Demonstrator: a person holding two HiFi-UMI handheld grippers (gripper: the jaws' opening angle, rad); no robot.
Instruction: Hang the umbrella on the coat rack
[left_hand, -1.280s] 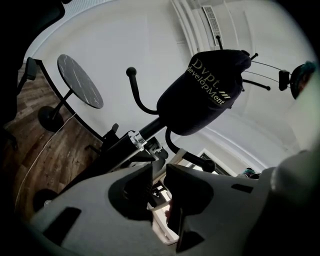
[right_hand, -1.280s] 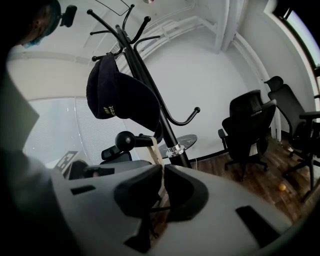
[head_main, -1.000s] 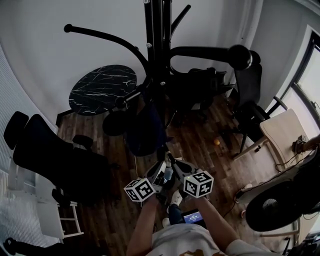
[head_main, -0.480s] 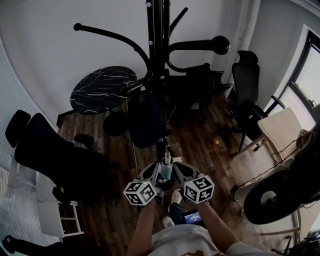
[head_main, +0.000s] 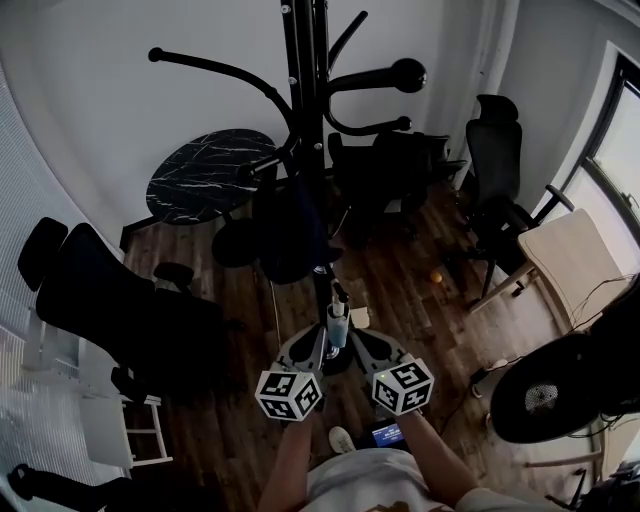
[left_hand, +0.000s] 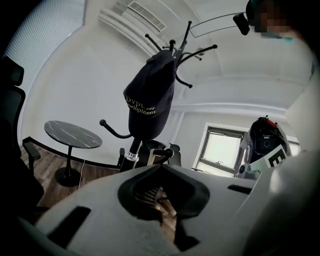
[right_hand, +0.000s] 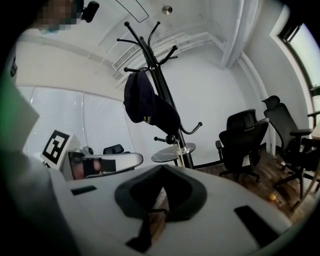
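Observation:
A folded dark navy umbrella (head_main: 289, 232) hangs from a hook of the black coat rack (head_main: 305, 90), its pale-banded handle (head_main: 337, 325) pointing down toward me. Below the handle and apart from it, my left gripper (head_main: 305, 352) and right gripper (head_main: 368, 350) sit side by side. Both are shut with nothing in them. The left gripper view has the umbrella (left_hand: 150, 100) hanging under the rack's hooks (left_hand: 187, 42), above the shut left gripper (left_hand: 162, 172). Seen from the right gripper (right_hand: 162, 175), the umbrella (right_hand: 150, 107) hangs beside the rack's pole (right_hand: 165, 90).
A round black marble table (head_main: 205, 175) stands left of the rack. Black office chairs (head_main: 500, 150) are behind it on the right. A black recliner (head_main: 120, 320) fills the left, a wooden chair (head_main: 575, 265) and a fan (head_main: 545, 400) the right. An orange ball (head_main: 435, 277) lies on the wood floor.
Both grippers have drawn back and down from the umbrella's handle, which they flanked closely a second ago. The umbrella stays on the rack.

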